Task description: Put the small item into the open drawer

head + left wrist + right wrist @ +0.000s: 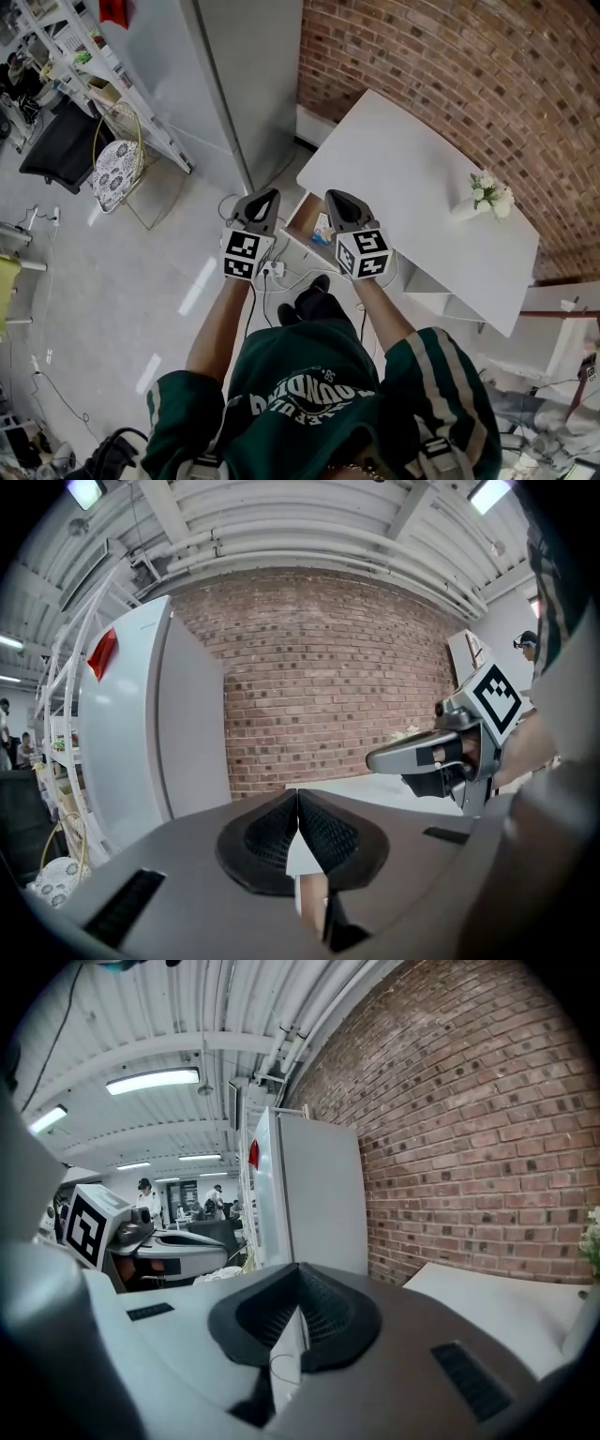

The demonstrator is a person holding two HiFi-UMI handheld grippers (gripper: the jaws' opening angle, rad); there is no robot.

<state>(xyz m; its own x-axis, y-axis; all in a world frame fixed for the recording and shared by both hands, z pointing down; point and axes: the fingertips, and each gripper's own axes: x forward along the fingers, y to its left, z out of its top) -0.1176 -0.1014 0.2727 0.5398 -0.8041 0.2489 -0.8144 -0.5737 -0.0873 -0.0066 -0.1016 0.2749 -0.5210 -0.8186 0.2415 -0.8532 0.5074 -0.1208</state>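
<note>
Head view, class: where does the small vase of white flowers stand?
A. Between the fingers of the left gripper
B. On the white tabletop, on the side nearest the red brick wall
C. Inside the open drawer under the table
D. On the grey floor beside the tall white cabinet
B: the small vase of white flowers stands on the white tabletop, at the edge that runs along the red brick wall.

Dark green shirt [300, 375], white lettering [302, 401], striped sleeves [427, 375], grey left gripper [268, 194] and right gripper [334, 195], black-and-white marker cubes [247, 255]
</note>
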